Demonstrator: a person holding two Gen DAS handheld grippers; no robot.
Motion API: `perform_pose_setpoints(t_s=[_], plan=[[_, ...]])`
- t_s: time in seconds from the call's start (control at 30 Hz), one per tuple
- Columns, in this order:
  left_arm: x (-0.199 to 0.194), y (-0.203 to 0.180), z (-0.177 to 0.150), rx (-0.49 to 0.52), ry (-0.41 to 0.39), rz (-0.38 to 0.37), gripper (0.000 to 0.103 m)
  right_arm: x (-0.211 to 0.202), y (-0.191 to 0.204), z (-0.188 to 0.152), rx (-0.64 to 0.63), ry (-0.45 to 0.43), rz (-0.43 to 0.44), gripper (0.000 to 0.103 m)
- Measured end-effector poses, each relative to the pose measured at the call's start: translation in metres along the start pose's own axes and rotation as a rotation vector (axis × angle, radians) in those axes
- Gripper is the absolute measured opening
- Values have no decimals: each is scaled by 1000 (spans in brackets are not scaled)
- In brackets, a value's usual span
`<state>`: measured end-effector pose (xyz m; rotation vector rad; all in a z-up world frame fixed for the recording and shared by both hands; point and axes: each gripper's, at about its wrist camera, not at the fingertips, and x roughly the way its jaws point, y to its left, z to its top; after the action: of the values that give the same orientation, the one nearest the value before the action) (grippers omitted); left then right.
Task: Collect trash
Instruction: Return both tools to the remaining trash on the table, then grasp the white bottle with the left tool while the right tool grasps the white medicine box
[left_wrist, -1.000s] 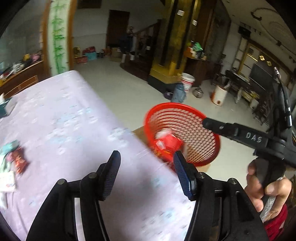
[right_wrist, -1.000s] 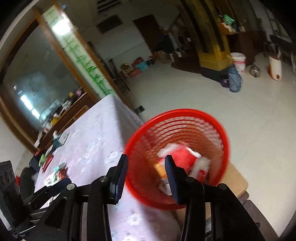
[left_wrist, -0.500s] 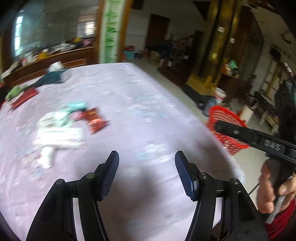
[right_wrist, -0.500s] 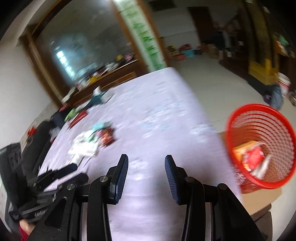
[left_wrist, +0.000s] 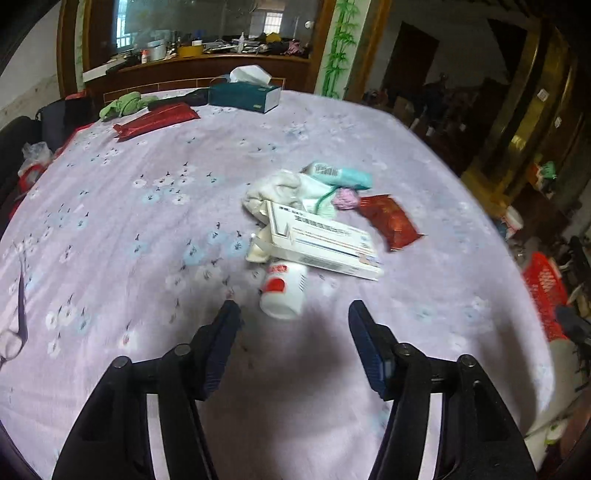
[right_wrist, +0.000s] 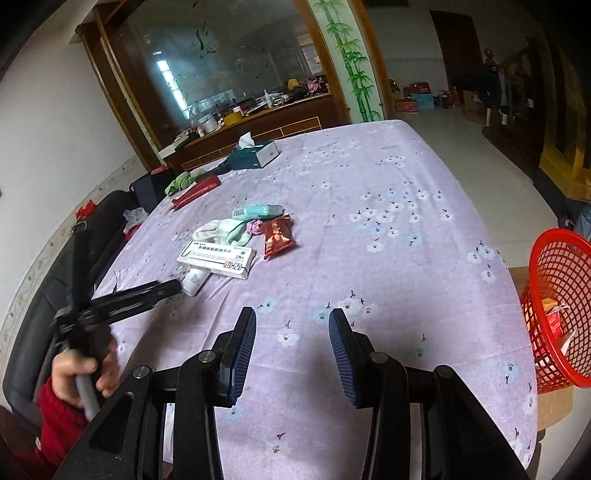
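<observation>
Litter heaped mid-table on a lilac flowered tablecloth (left_wrist: 147, 229): small white bottle (left_wrist: 283, 291) with a red label lying on its side, nearest the left gripper (left_wrist: 291, 314) and partly tucked under a flat white medicine box (left_wrist: 321, 240); behind these a crumpled whitish cloth (left_wrist: 277, 192), a teal packet (left_wrist: 341, 175) and a red foil wrapper (left_wrist: 389, 221) beside the box. All probably light. Bottle likely rigid plastic, smooth and prone to rolling, best pinched across its barrel near the middle, away from the end under the box. Box stiff cardboard, easiest taken across its short width along one free edge. Wrapper thin, crinkly and slippery, hard to lift flat off the cloth; cloth soft, open to a pinch anywhere.

Left gripper low over the table just short of the bottle, jaws spread wide, well beyond the bottle's width, holding nothing and touching nothing. Right gripper (right_wrist: 291, 332) hanging above bare tablecloth, well apart from the heap, jaws likewise parted and empty. Red mesh basket (right_wrist: 554, 295) off the table's right edge on a cardboard carton, a few scraps already inside. Tissue box (right_wrist: 255, 153), green rag and long red packet at the far end, apart from the heap.
</observation>
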<state>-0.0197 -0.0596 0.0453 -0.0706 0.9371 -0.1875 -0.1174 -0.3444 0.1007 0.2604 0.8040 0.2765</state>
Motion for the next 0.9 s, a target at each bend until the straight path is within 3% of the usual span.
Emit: perform_pose_setpoints(t_s=[0.13, 0.27, 0.3, 0.33, 0.37, 0.63, 0.9], plan=[[29, -3, 6, 12, 44, 7, 46, 0, 3, 1, -19, 10, 10, 44], [50, -3, 16, 11, 64, 2, 44, 4, 8, 6, -42, 21, 19, 44], [51, -3, 18, 9, 52, 3, 41, 6, 10, 6, -47, 23, 22, 44], [52, -3, 19, 6, 49, 5, 32, 8, 12, 9, -56, 27, 28, 44], [53, -1, 19, 3, 49, 6, 31, 11, 15, 11, -64, 34, 38, 44], [19, 18, -8, -35, 47, -35, 29, 60, 47, 39, -134, 127, 139, 46], [-14, 46, -42, -79, 7, 2, 29, 159, 92, 76, -196, 240, 192, 46]])
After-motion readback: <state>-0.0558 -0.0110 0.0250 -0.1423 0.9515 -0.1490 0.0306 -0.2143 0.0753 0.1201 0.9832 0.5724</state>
